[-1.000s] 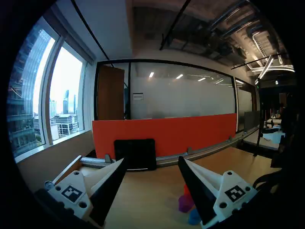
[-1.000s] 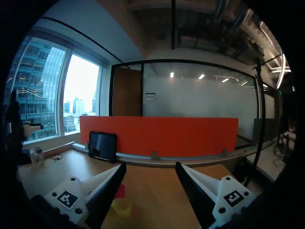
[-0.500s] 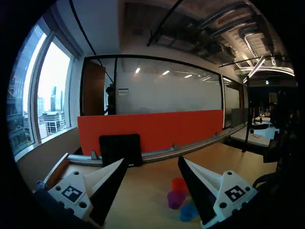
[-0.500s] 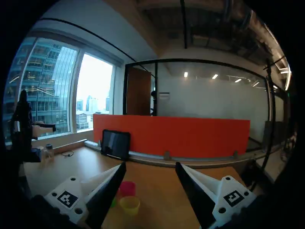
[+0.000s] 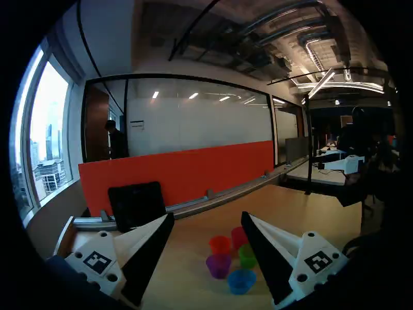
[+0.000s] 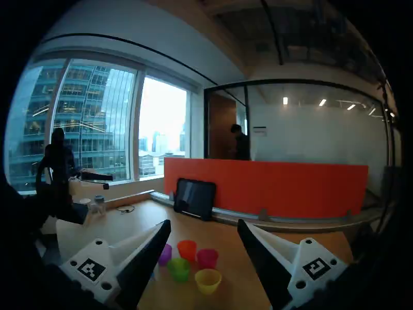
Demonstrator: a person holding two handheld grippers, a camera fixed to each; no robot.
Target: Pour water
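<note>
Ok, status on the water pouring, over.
Left hand-held gripper open, empty. Right hand-held gripper open, empty. Cups clustered on the desk, untouched. Tablet behind them, not in the way.

The left gripper [image 5: 206, 214] and right gripper [image 6: 203, 221] have white fingers [image 5: 289, 253] faced black. Each bears square markers [image 5: 97, 261] and screw holes [image 5: 78, 254].

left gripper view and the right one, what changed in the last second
The left gripper turned right and the right gripper turned left, bringing more cups into sight: the pink cup and green cup are new in the left gripper view. Both grippers stayed open and empty.
</note>
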